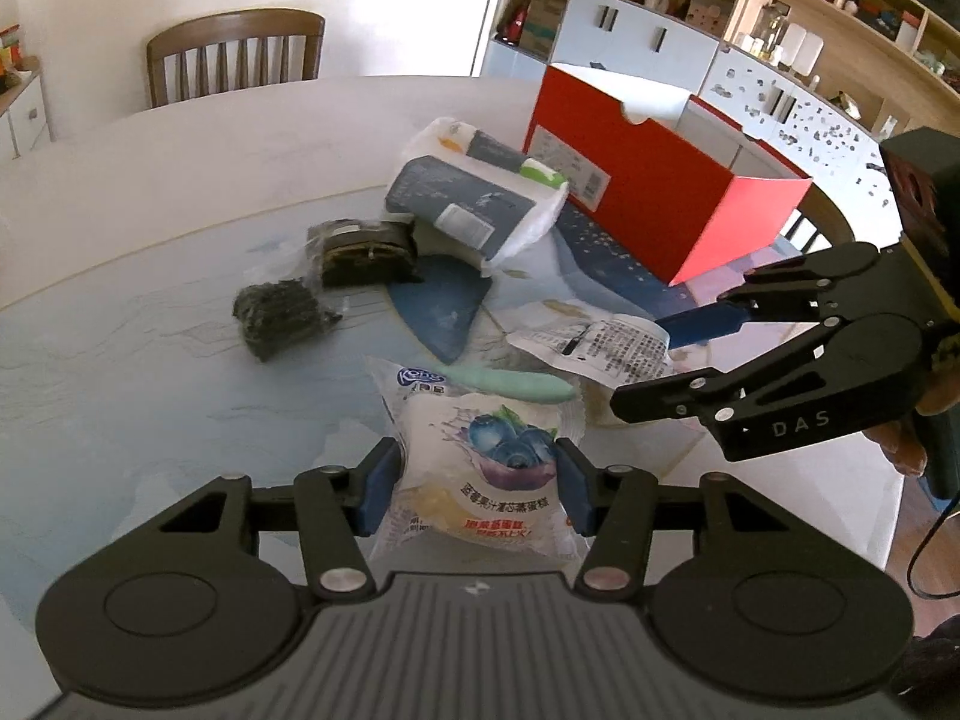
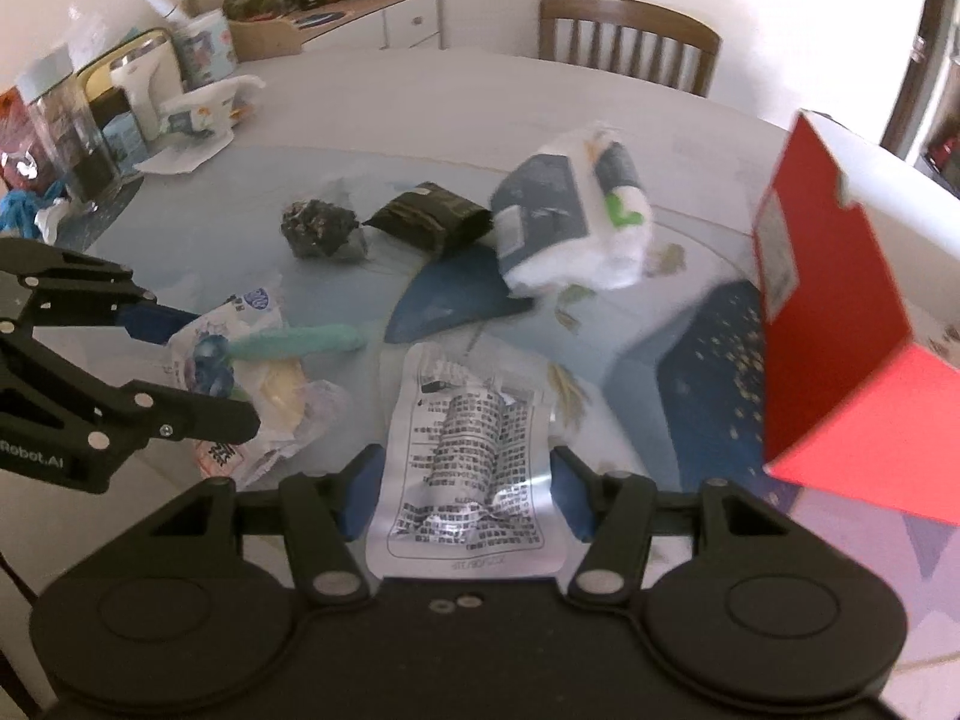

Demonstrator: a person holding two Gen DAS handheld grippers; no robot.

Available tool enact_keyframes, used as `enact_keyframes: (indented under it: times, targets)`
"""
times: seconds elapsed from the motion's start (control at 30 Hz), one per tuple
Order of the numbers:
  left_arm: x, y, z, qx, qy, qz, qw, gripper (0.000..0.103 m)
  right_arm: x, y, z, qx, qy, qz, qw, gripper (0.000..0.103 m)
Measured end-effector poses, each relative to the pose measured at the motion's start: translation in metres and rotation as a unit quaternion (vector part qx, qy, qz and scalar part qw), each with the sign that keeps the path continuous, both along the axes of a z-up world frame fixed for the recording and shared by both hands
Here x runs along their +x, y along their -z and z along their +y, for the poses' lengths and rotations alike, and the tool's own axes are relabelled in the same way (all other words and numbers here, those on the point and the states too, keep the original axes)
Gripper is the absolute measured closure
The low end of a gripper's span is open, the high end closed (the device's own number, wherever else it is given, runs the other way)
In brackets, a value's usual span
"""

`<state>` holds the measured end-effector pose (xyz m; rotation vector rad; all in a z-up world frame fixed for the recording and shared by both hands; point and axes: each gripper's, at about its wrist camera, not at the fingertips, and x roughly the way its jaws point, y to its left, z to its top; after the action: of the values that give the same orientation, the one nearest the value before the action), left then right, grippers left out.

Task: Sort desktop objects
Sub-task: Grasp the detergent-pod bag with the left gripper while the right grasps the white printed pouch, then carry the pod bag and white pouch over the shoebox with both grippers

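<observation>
My left gripper (image 1: 477,489) is shut on a white blueberry cake packet (image 1: 480,468); the blue pads press its two sides. It also shows in the right wrist view (image 2: 240,372), with the left gripper (image 2: 198,366) around it. My right gripper (image 2: 462,495) is open around a silver printed pouch (image 2: 468,456), its pads apart from the pouch's edges. The pouch (image 1: 600,348) and right gripper (image 1: 660,360) show in the left wrist view. A mint-green stick (image 1: 510,383) lies behind the packet. An open red box (image 1: 648,192) stands at the right.
A white bag with a dark blue box (image 1: 474,198), a dark flat packet (image 1: 366,252) and a black lumpy packet (image 1: 276,315) lie mid-table. Jars and clutter (image 2: 90,120) crowd the far left. A wooden chair (image 2: 630,42) stands behind the table.
</observation>
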<state>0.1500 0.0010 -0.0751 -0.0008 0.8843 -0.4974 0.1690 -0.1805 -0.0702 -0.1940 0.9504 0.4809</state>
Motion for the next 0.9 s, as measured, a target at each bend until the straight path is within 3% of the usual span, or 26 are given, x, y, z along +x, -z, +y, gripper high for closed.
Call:
enact_keyframes:
  times: [0.5,0.9]
  targets:
    - [-0.014,-0.032,-0.023,-0.028,0.012,-0.01,0.9995,0.049,-0.033,-0.033,-0.036,0.031,0.046,-0.015,0.998,0.045]
    - [-0.02,-0.065,-0.054,-0.052,0.035,-0.042,0.9972,0.049,-0.051,-0.072,-0.071,0.048,0.073,-0.044,0.995,0.045]
